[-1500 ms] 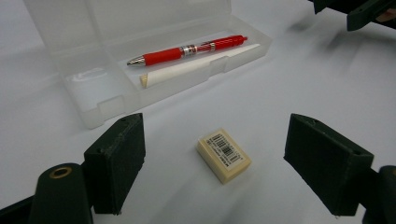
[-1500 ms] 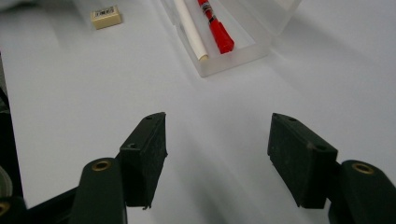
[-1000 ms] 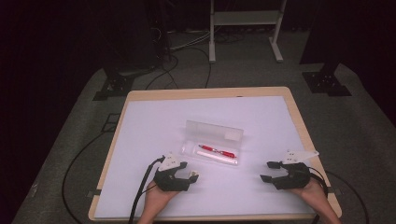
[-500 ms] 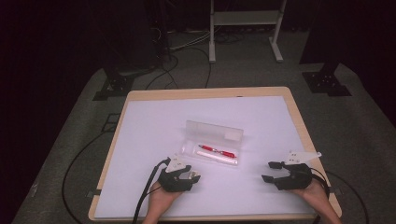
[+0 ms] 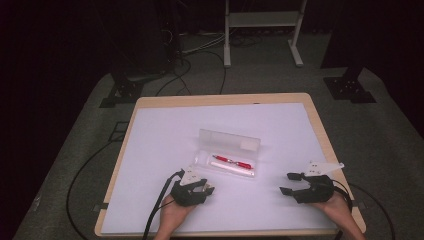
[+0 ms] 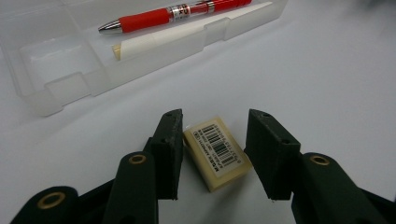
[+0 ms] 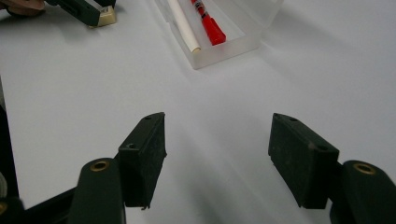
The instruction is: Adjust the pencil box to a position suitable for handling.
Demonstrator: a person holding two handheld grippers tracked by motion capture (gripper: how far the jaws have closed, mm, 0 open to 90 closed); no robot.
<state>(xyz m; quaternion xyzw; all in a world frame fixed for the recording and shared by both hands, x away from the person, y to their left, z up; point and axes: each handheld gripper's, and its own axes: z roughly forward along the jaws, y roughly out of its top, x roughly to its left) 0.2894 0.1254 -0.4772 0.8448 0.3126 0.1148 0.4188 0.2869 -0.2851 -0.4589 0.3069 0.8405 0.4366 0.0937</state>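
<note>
I am looking down on a wooden-edged table (image 5: 320, 125) covered by a white sheet (image 5: 165, 140), standing on grey carpet with cables around it.

Near the middle of the sheet lies a clear plastic pencil case (image 5: 227, 159), its lid open and standing up behind the tray. Inside the tray lie a red pen (image 5: 231, 160) and, beside it on the side nearer me, a white stick (image 5: 227, 169); the left gripper view shows them side by side in the long compartment.

My left gripper (image 5: 210, 190) sits low on the sheet, just in front of the case's left end. Its jaws have just been closing in on a small cream eraser (image 6: 217, 152) with a barcode label, which lies flat on the sheet between them. The left pad touches the eraser's edge; the right pad stands a sliver off, so it is not yet clamped.

My right gripper (image 5: 288, 183) rests well apart at the table's right side, jaws spread wide and holding nothing, with bare sheet between them.
</note>
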